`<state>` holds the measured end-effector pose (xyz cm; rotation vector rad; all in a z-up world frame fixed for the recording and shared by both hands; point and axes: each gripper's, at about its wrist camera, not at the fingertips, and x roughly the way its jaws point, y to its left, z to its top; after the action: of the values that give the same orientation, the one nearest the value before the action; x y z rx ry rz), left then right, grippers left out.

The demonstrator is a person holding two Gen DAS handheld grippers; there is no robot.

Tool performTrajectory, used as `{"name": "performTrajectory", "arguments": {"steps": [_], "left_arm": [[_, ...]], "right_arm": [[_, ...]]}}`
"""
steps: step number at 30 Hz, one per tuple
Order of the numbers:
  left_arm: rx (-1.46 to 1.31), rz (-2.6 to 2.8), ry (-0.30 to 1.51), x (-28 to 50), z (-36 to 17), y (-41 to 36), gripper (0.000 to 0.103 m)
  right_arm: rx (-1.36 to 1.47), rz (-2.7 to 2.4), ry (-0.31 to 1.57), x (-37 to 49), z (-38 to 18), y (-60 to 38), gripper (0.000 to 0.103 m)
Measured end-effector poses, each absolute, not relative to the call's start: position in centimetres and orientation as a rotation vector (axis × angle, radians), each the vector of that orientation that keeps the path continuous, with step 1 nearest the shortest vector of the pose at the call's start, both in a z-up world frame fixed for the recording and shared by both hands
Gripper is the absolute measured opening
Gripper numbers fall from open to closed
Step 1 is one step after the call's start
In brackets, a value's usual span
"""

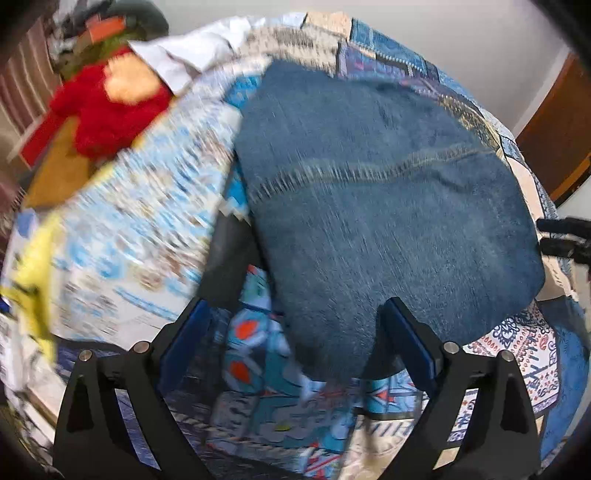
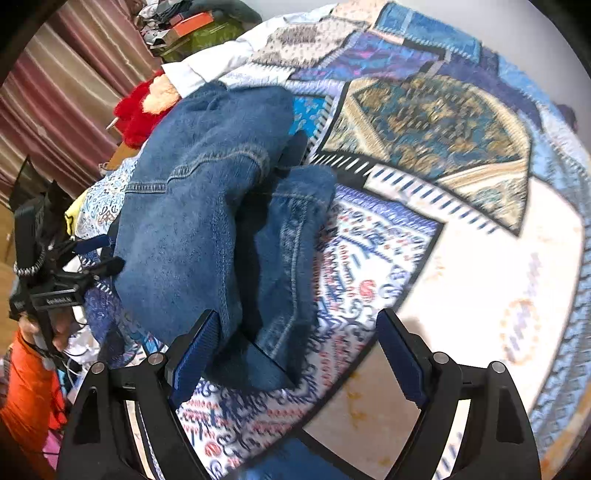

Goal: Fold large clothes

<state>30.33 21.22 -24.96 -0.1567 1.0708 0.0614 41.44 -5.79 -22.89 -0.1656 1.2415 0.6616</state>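
Observation:
A pair of blue jeans (image 1: 388,192) lies folded on a patchwork bedspread (image 1: 122,240). In the left wrist view my left gripper (image 1: 299,343) is open, its near edge of the denim lying between the blue pads (image 1: 410,343) without being pinched. In the right wrist view the jeans (image 2: 207,206) lie bunched in thick folds, and my right gripper (image 2: 295,354) is open just above the denim's near corner and the bedspread (image 2: 461,258). The left gripper (image 2: 74,269) shows at the jeans' left side. The right gripper's tips (image 1: 561,236) peek in at the far right of the left wrist view.
A red plush toy (image 1: 107,107) and a white cloth (image 1: 184,59) lie at the far left of the bed. Yellow fabric (image 1: 33,273) sits at the left edge. Striped curtains (image 2: 62,92) and piled items (image 2: 192,26) stand behind. A wooden door (image 1: 554,125) is at right.

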Motion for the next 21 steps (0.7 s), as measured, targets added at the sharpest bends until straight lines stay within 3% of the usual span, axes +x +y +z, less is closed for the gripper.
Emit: {"name": "performTrajectory", "arguments": {"steps": [10,21], "left_arm": [[-0.142,0.099,0.887,36.4,-18.1,23.1,0.096],[-0.122,0.236,0.973,45.6,-23.8,24.6,0.095]], "right_arm": [[-0.060,0.758,1.038,44.6,-16.6,-0.4,0.085],[-0.088,0.734,1.151,52.2,-23.4,6.6,0.085]]}}
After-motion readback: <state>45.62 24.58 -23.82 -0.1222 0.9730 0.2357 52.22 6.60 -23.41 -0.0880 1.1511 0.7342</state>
